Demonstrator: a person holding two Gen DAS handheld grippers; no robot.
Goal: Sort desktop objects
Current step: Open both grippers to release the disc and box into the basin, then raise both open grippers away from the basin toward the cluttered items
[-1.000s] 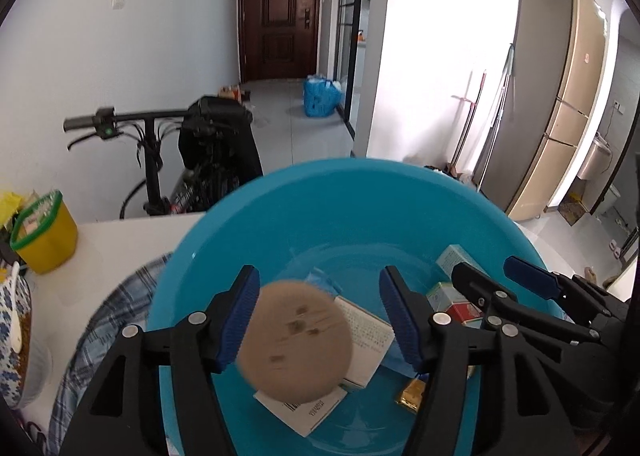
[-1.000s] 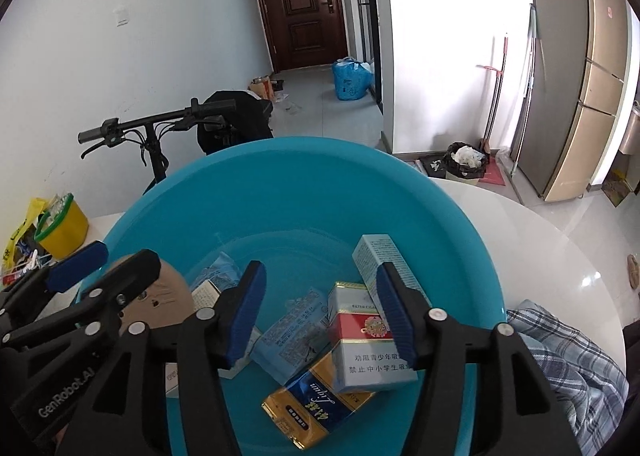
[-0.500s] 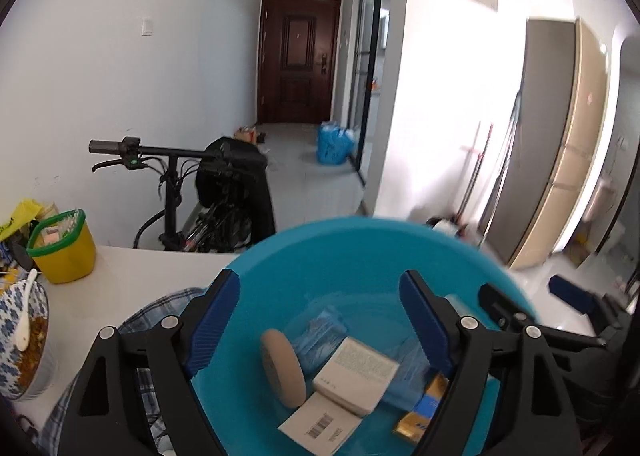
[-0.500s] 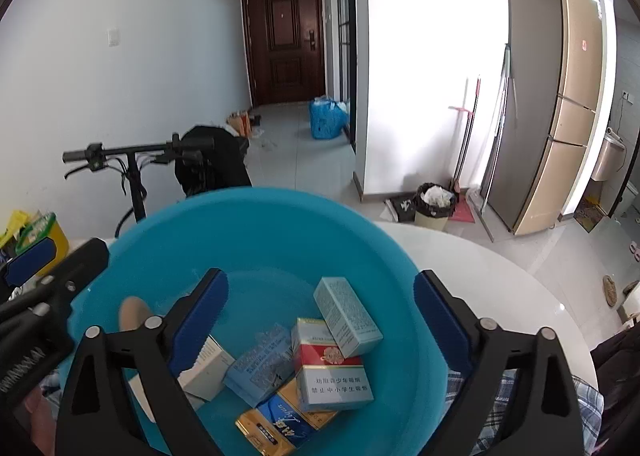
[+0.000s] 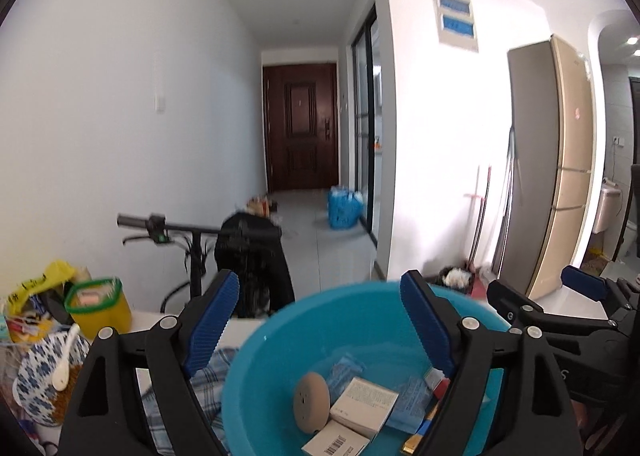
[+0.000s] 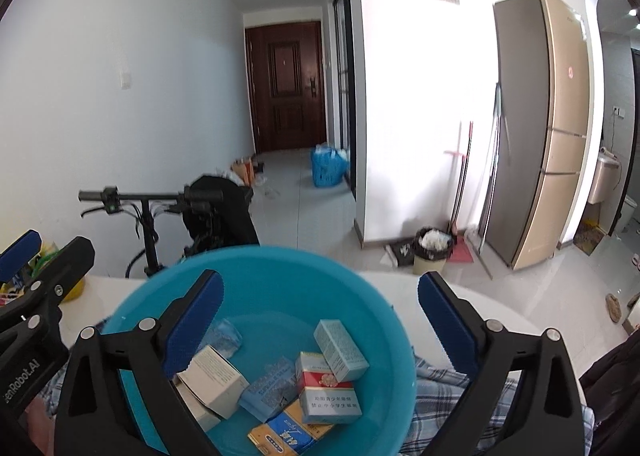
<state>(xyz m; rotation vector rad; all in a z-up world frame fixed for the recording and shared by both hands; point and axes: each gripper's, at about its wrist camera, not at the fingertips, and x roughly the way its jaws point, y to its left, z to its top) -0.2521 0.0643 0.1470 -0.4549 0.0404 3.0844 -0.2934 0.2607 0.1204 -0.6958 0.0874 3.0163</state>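
Right wrist: both claws spread, empty; "GenRobot.AI" marks left claw.

Legible markings:
- Left tool, body showing left of the right tool: "enRobot.AI", cut off at the frame edge.
- Gold-and-blue pack: script wording, unreadable.
- Red-and-white pack: Chinese print, unreadable.
- White box: showing a barcode.

Left claw, right claw — jaws just opened wide, empty.
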